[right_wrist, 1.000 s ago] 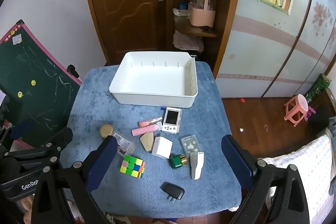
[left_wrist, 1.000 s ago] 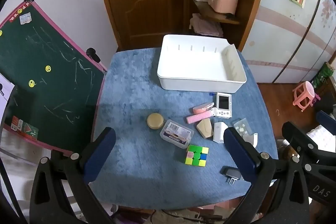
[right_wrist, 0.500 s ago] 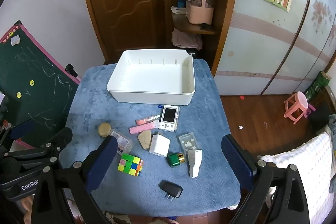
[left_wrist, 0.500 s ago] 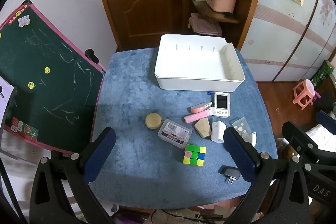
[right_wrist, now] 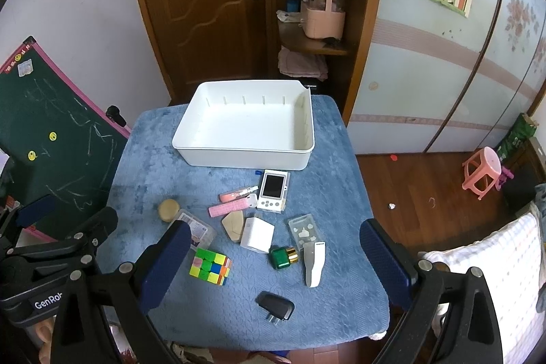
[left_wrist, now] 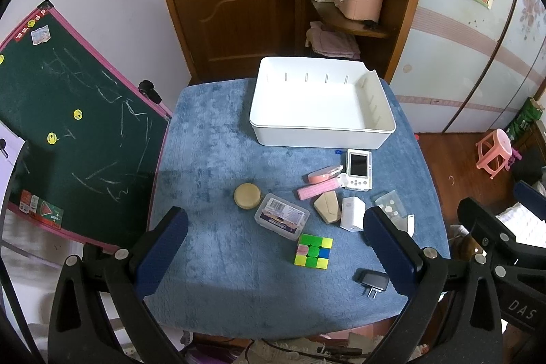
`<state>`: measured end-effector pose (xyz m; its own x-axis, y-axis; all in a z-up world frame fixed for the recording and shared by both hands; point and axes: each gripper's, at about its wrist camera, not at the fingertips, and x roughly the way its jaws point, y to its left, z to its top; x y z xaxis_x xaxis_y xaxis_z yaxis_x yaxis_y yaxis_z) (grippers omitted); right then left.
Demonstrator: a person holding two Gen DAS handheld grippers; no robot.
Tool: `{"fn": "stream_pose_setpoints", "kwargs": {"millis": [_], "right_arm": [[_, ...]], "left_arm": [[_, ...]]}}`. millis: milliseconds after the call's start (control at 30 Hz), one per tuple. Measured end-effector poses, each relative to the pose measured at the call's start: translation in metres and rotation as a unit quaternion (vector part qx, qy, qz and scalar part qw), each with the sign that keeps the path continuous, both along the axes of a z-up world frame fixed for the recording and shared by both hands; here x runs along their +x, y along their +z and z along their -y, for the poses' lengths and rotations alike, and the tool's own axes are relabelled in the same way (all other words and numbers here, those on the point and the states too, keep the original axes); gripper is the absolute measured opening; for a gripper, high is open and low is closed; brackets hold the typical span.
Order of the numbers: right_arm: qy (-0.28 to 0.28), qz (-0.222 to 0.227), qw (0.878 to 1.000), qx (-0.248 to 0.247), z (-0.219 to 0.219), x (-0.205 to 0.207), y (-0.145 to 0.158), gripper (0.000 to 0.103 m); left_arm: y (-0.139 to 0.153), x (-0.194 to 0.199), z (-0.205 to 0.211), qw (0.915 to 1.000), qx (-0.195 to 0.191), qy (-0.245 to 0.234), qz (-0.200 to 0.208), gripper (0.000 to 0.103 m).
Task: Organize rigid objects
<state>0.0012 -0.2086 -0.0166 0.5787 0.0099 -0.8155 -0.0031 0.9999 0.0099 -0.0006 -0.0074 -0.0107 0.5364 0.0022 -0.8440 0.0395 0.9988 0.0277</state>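
Observation:
An empty white bin (left_wrist: 320, 101) (right_wrist: 249, 128) stands at the far side of a blue-covered table (left_wrist: 211, 159). In front of it lie several small objects: a colour cube (left_wrist: 313, 252) (right_wrist: 211, 265), a clear labelled box (left_wrist: 281, 215), a round tan lid (left_wrist: 246, 195), a white handheld device (right_wrist: 273, 186), a white cube (right_wrist: 257, 233), a green bottle (right_wrist: 282, 257) and a black plug (right_wrist: 275, 306). My left gripper (left_wrist: 276, 255) is open and empty above the near edge. My right gripper (right_wrist: 273, 265) is open and empty, high over the objects.
A green chalkboard (left_wrist: 61, 125) leans at the table's left side. A wooden door (right_wrist: 204, 5) and a corner shelf with a pink basket (right_wrist: 324, 19) stand behind the table. A pink stool (right_wrist: 481, 173) is on the floor to the right.
Both grippers have drifted slightly back and up, so the table and bin sit a little lower in view. Nothing on the table has moved.

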Motion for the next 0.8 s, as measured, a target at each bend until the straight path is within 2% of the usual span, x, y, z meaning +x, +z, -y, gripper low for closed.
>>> {"fn": "stream_pose_setpoints", "kwargs": {"millis": [800], "right_arm": [[0.001, -0.003, 1.0, 0.006, 0.0011, -0.0043, 0.0024, 0.1]], "left_arm": [[-0.0003, -0.0002, 0.0017, 1.0, 0.001, -0.001, 0.001, 0.102]]}}
